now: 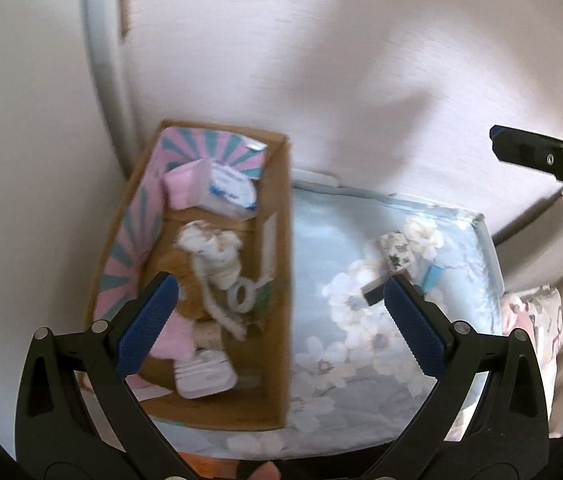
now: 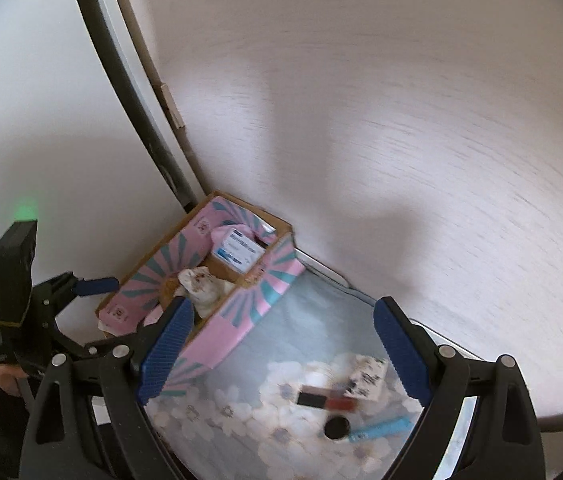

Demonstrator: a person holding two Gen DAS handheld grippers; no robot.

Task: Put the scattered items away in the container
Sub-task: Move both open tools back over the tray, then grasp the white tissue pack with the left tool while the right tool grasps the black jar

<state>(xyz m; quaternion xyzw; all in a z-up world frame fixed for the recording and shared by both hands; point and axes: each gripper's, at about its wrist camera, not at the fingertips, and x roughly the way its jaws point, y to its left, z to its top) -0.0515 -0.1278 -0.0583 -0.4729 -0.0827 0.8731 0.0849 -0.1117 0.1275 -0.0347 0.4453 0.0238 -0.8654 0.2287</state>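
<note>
While the left wrist camera looks steeply down, the left gripper (image 1: 279, 312) hangs with its blue-padded jaws spread wide and holding nothing, one pad over the cardboard box (image 1: 281, 240) and the other over the floral cloth (image 1: 321, 248). That box stands at the cloth's left edge against the pale wall (image 1: 361, 60), its long axis running away from the camera; inside lie a white medicine carton (image 1: 229, 188) at the far end, a crumpled white rag (image 1: 209, 246) in the middle, and a white case (image 1: 203, 376) nearest. On the cloth to the right a few loose items sit close together: a patterned packet (image 1: 395, 252), a small dark block (image 1: 373, 294) and a blue strip (image 1: 433, 274), all blurred. The right gripper (image 1: 521, 152) shows at the frame's right edge, side on. From the right wrist camera, the right gripper (image 2: 281, 344) is likewise wide apart and empty above the cloth (image 2: 301, 320). The box (image 2: 249, 312) lies to the left, its pink and teal side slanting up toward the corner. The patterned packet (image 2: 367, 378), a dark and red bar (image 2: 327, 400) lying roughly crosswise, a black disc (image 2: 336, 428) and the blue strip (image 2: 381, 428), tilted up to the right, rest near the right pad.
</note>
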